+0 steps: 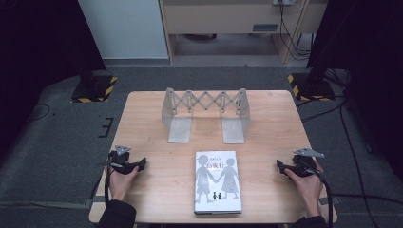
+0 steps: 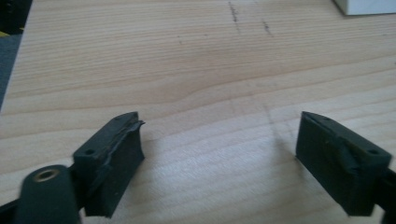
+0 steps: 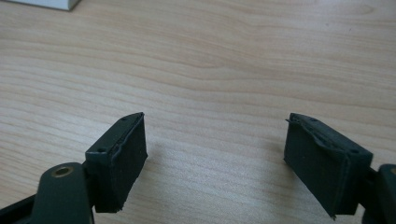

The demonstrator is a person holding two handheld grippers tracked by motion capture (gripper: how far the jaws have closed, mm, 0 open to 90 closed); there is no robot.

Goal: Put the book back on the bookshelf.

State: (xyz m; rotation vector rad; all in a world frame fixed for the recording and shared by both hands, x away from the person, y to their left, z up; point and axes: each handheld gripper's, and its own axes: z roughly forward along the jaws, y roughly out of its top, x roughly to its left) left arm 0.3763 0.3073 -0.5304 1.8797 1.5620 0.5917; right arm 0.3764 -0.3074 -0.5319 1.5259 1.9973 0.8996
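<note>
book [image 1: 217, 182], cover title characters too blurred

A metal folding bookstand [image 1: 205, 114] is standing upright at the far middle of the wooden table [image 1: 152, 123], its scissor lattice stretching between two end plates. Two yellow-and-black striped bases [image 1: 95, 88] are sitting on the grey carpet [image 1: 57, 142] beyond the table's far corners

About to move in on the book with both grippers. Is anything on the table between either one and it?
Nothing visible. The book lies flat at the near middle of the table, with bare wood between it and the left gripper and the right gripper. The metal book stand stands behind it, off both paths. Both grippers are open and empty.
</note>
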